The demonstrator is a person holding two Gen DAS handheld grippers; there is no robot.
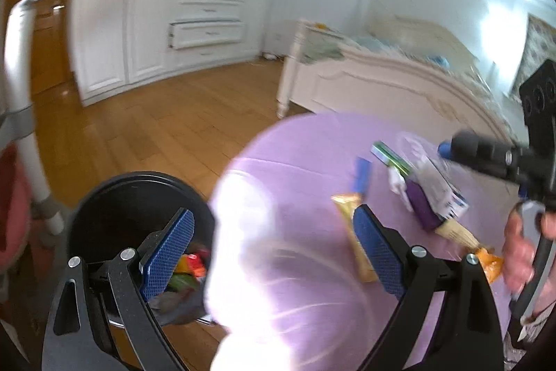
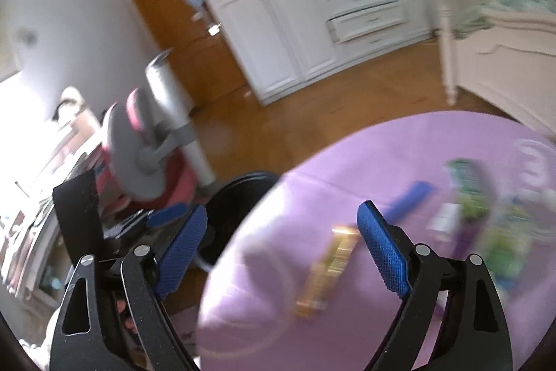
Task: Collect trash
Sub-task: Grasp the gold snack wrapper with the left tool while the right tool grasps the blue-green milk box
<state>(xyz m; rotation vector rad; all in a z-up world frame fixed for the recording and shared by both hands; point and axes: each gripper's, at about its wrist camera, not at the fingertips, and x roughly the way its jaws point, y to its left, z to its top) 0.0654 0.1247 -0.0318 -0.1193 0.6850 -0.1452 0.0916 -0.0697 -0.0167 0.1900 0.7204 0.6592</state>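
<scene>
Left hand-held gripper (image 1: 274, 246): jaws wide apart, nothing held.
Right hand-held gripper (image 2: 281, 249): jaws wide apart, nothing held.
Gold wrapper (image 2: 326, 270): on purple tabletop (image 2: 347, 169).
Black bin (image 1: 132, 197): at 9 o'clock of tabletop.

Black gripper (image 1: 274, 249), blue textured pads (image 1: 377, 252)

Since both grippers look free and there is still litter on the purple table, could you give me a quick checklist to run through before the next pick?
1. Left gripper open and empty: ok.
2. Right gripper open and empty: ok.
3. Black bin unobstructed beside the table, with trash already inside: ok.
4. Next target chosen: the gold wrapper lies flat and alone, nearest both grippers: ok.
5. Remaining pile separable piece by piece: cannot tell, the items overlap and the image is blurred.
6. Grippers clear of each other: ok; in the left wrist view the right one is off at the right edge.
</scene>
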